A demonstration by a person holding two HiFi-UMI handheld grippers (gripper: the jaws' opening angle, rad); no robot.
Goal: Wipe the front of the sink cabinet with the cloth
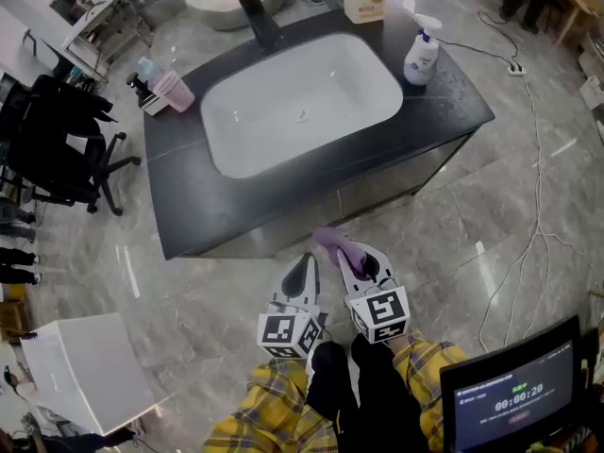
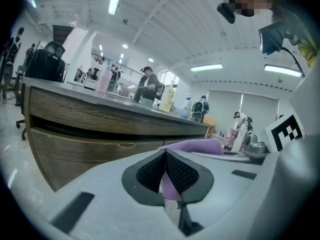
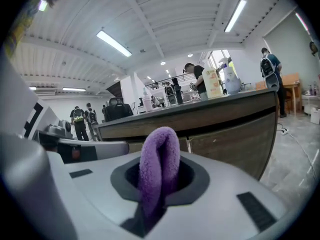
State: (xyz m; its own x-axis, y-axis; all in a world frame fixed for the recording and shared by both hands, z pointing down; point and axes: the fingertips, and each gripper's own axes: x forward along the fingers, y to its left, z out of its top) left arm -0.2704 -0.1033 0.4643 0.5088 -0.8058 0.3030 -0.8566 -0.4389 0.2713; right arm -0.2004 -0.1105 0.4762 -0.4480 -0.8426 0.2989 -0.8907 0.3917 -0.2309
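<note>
— Looking at the right gripper (image 1: 347, 256) first: what do those jaws have?

— They're clamped on the purple cloth (image 3: 159, 166). The right gripper view shows a thick fold of it standing up from between the jaws, which sit narrow around it.

— And the left gripper (image 1: 304, 264)?

— Its jaws are nearly together. The pads (image 2: 184, 174) meet at their tips, and a thin sliver of the same purple shows between them in the left gripper view. So both grippers have hold of the cloth, the left with far less of it.

— Where does that put it against the sink cabinet (image 1: 377, 194)?

— Right at the cabinet's front, near the middle, below the edge of the dark countertop (image 1: 189, 206). In the head view the cloth pokes out past the right jaws toward the wooden front. Whether it touches the panel, I can't tell.

— And the grippers themselves?

— Side by side just in front of the cabinet, the left one just beside the right. Both are aimed at the wooden front under the white basin (image 1: 302, 102).
</note>
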